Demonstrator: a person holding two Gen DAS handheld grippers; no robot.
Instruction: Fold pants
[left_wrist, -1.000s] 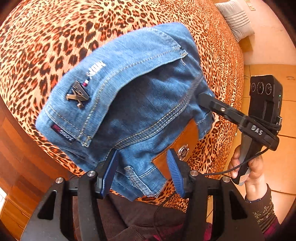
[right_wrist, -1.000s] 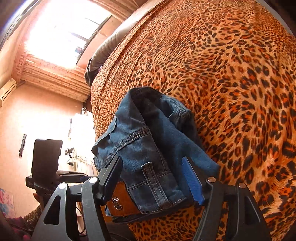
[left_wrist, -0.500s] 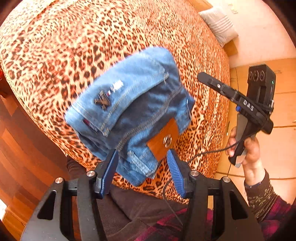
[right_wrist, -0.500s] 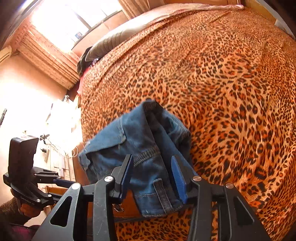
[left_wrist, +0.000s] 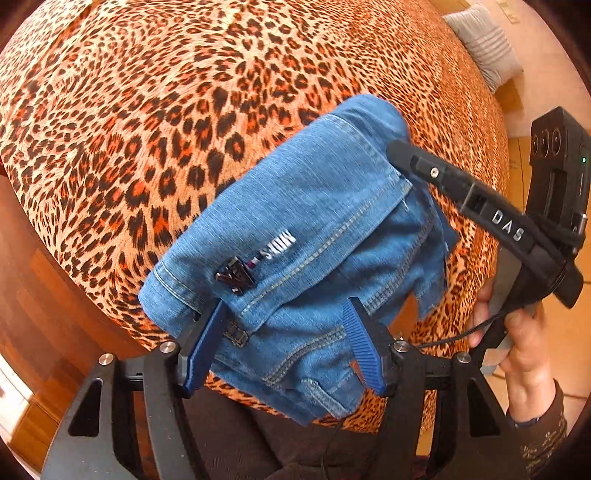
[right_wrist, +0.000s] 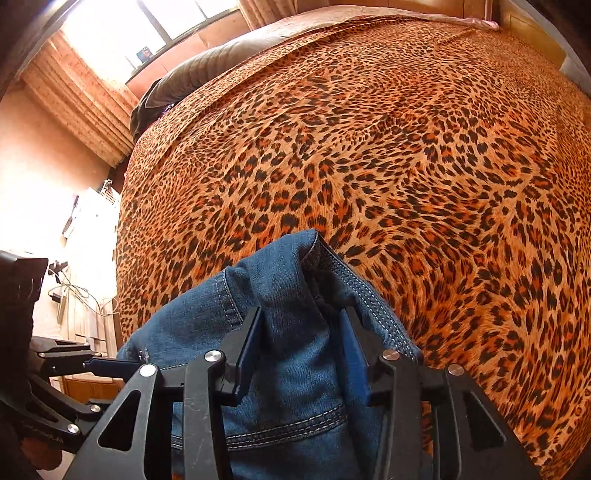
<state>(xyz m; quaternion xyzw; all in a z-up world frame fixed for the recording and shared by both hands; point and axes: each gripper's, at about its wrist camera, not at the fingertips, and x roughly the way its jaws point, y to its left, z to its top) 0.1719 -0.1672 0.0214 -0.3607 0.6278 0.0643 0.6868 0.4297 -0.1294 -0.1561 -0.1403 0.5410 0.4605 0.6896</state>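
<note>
While I watched:
Left gripper (left_wrist: 286, 341): jaws opening, folded jeans (left_wrist: 314, 236) between them.
Right gripper (right_wrist: 301, 354): jaws closing around denim.

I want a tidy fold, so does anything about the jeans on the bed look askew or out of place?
Yes. The folded jeans sit at the leopard-print bedspread's near edge, one corner hanging past it. The layers don't line up: the top flap lies skewed and lower layers stick out unevenly beneath it.
</note>
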